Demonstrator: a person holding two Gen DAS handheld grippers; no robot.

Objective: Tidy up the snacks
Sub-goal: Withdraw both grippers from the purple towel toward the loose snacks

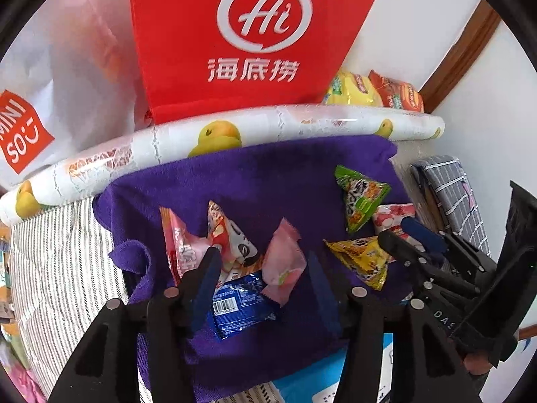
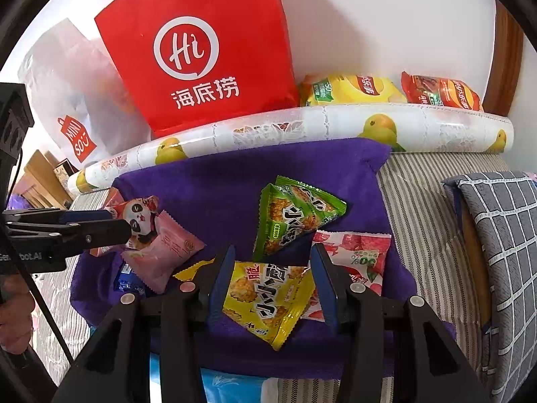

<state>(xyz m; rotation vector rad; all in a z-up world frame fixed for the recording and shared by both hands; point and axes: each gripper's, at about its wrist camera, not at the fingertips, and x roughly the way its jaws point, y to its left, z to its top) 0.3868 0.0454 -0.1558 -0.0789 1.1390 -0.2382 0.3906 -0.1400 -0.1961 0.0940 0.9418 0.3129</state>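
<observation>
Left gripper (image 1: pixel 265 268) open above a pale pink snack wrapper (image 1: pixel 283 265); right gripper (image 2: pixel 273 277) open astride a yellow triangular crisp packet (image 2: pixel 268 299) on purple towel (image 2: pixel 218 188), hiding a red-and-white fruit-print packet's (image 2: pixel 360 255) corner

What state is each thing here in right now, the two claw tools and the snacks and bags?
left gripper: open, over the pink packet and blue packet
right gripper: open, straddling the yellow triangular packet
green triangular packet: sealed, lying on the purple towel
red bag: upright behind the rolled mat
</observation>
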